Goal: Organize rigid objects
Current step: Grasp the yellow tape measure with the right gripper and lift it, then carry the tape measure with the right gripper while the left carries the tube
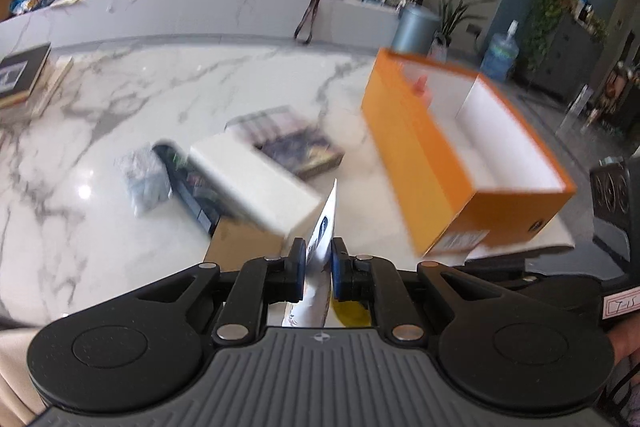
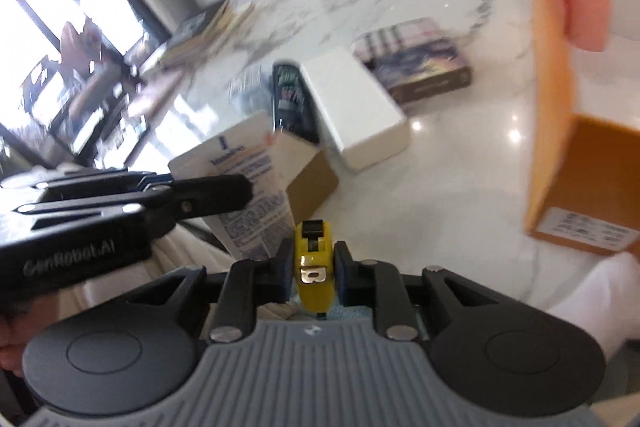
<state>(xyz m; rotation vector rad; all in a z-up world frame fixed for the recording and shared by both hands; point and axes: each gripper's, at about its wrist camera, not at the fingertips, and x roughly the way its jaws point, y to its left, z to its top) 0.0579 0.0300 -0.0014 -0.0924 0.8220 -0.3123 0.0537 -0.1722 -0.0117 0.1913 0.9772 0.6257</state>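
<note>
In the left wrist view, the left gripper (image 1: 319, 259) pinches a thin white carton (image 1: 325, 227) by its edge; it could swivel or slip free. The orange box (image 1: 460, 163) sits far right on the marble table (image 1: 120, 107). In the right wrist view, the right gripper (image 2: 312, 267) clamps a yellow tape measure (image 2: 314, 267), which could twist loose; shelves line the far wall.

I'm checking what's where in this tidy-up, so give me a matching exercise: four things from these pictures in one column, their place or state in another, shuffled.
Things:
1. yellow tape measure
2. white printed carton
3. pink object
4. white box

Places:
A. lying on the marble table
B. inside the orange box
C. between the right gripper pads
D. pinched in the left gripper

Pairs: 1-C, 2-D, 3-B, 4-A
</note>
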